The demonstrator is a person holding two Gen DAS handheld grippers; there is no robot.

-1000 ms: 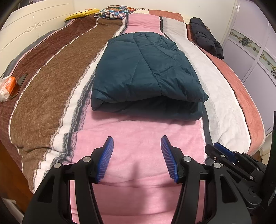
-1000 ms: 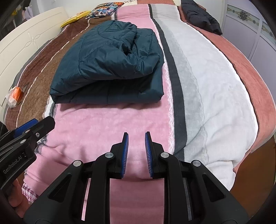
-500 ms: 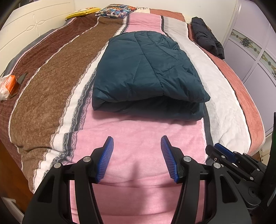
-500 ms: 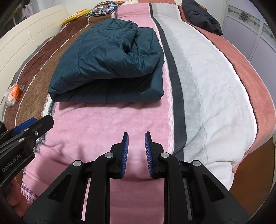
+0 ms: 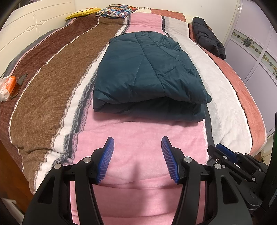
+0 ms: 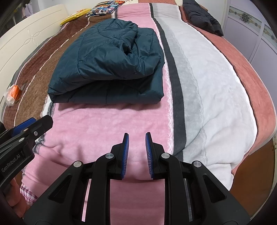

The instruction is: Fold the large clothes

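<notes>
A dark teal padded jacket [image 5: 147, 74] [image 6: 110, 64] lies folded in a thick bundle on the pink stripe of the bed's blanket [image 5: 138, 138] [image 6: 97, 124]. My left gripper [image 5: 137, 142] hovers over the pink stripe in front of the jacket, jaws wide apart and empty. My right gripper [image 6: 136, 138] hangs beside it over the same stripe, its blue pads a narrow gap apart with nothing between them. Each gripper shows at the edge of the other's view: the right gripper [image 5: 225, 152] at lower right, the left gripper [image 6: 31, 124] at lower left.
A black jacket [image 5: 207, 38] [image 6: 202, 19] lies at the bed's far right edge. Pillows [image 5: 116, 10] sit at the far end. An orange-and-white packet [image 5: 7, 86] and a dark flat object rest on the left. A white headboard [image 5: 26, 31] bounds the left, cabinet doors [image 5: 256, 52] the right.
</notes>
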